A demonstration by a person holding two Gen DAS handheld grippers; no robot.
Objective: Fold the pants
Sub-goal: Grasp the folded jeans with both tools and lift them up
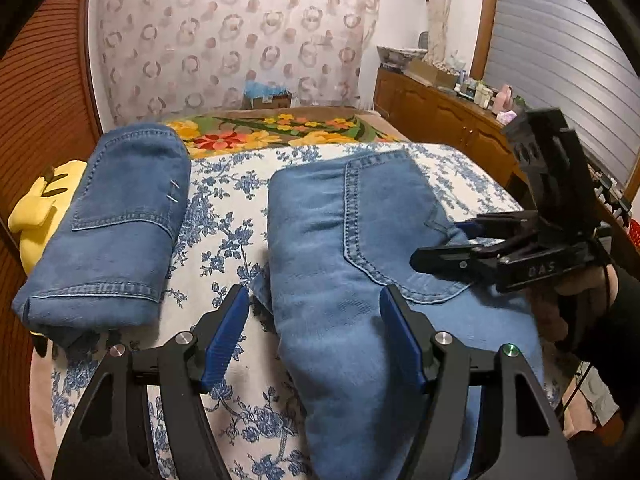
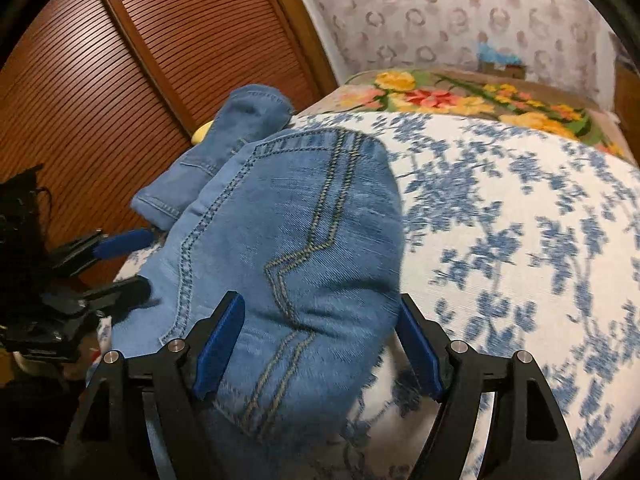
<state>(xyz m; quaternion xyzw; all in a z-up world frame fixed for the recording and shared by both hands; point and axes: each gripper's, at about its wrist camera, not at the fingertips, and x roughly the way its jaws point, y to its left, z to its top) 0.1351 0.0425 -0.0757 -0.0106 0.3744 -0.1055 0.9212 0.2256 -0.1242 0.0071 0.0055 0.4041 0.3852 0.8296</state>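
Pants (image 1: pixel 360 248) folded on bed (image 1: pixel 224 208), lying between both grippers' parted jaws.

the left gripper (image 1: pixel 312 336) points forward and down, its blue pads (image 1: pixel 224 340) spread apart and pressing on nothing. the right gripper (image 2: pixel 320 344) also tilts down, jaws wide and free, gripped from behind by a hand (image 1: pixel 576 300) in a dark sleeve (image 1: pixel 616 328).
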